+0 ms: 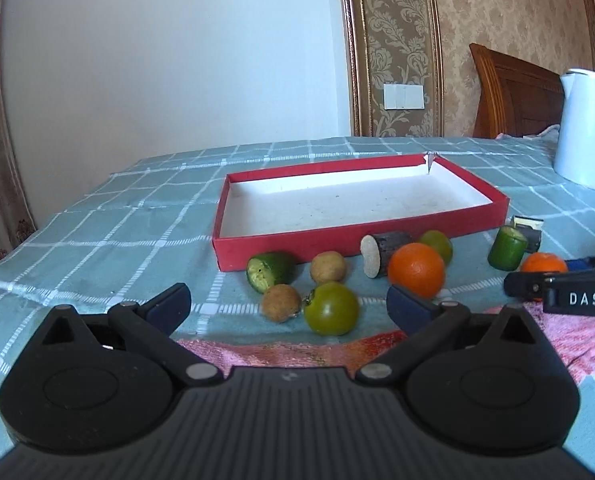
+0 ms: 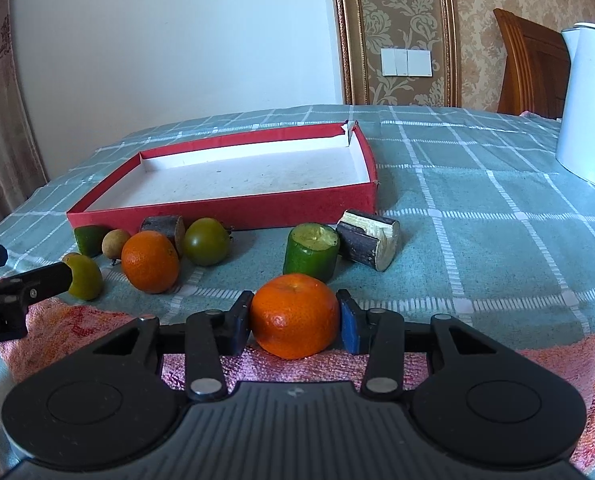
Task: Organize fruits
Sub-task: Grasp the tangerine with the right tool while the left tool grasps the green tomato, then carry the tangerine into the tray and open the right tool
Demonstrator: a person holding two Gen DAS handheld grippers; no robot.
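the right tongs (image 2: 295, 316) are clamped on a round orange mandarin (image 2: 294, 315), blue pads touching both its sides, at the edge of a pink towel (image 2: 337, 368) on the checked teal surface (image 2: 477, 216). the left tongs (image 1: 288, 304) stand wide apart with nothing between them, near a green tomato (image 1: 331, 308). an empty red cardboard tray with a white inside (image 2: 233, 204) lies just behind the scattered fruit. a second orange mandarin (image 2: 150, 261) sits to the left.

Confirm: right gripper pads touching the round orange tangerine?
Touching. Right wrist view shows both right gripper pads pressed against the round orange tangerine, no gap.
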